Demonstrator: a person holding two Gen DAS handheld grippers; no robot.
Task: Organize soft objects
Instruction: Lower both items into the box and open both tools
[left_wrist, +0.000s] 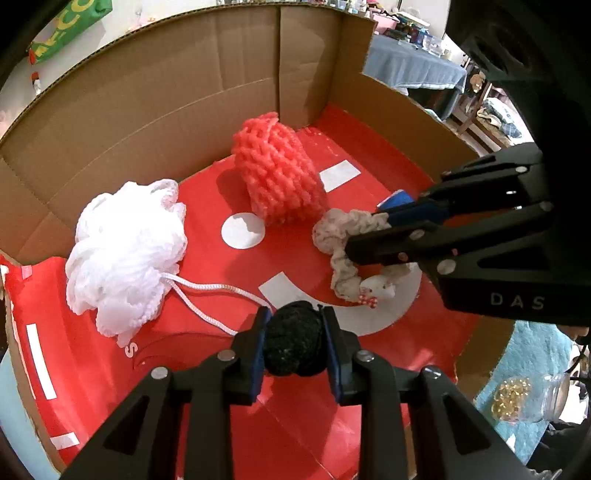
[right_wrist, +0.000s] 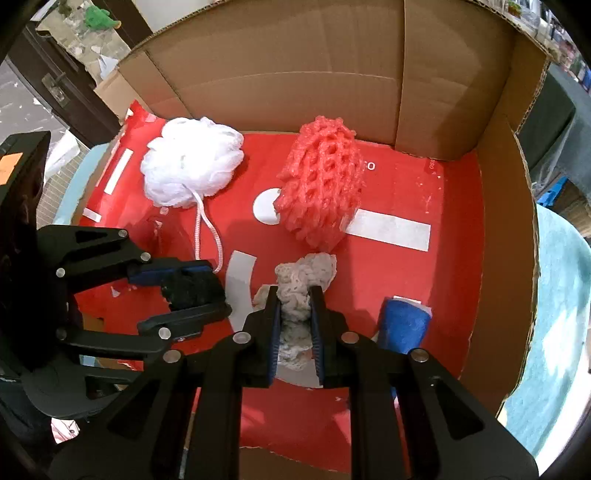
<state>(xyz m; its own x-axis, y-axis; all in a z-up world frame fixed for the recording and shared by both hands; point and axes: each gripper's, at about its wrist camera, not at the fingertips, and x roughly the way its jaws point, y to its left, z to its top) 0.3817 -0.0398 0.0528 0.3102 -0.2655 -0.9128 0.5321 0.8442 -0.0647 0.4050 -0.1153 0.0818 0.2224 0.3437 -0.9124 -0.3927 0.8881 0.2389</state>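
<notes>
Black fuzzy ball (left_wrist: 293, 338) being pinched in the left tool (left_wrist: 294, 341), cream scrunchie (right_wrist: 301, 286) being squeezed in the right tool (right_wrist: 295, 332), white loofah (right_wrist: 192, 162) and coral foam net (right_wrist: 323, 184) lying beyond both inside the cardboard box (right_wrist: 332, 74).

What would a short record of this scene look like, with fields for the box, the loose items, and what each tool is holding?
container: open cardboard box with red printed floor
loose items: white mesh pouf with cord, at back left; red foam net, back centre; blue roll, front right
left tool: shut on black scrunchie
right tool: shut on cream scrunchie
tools: side by side, apart
</notes>
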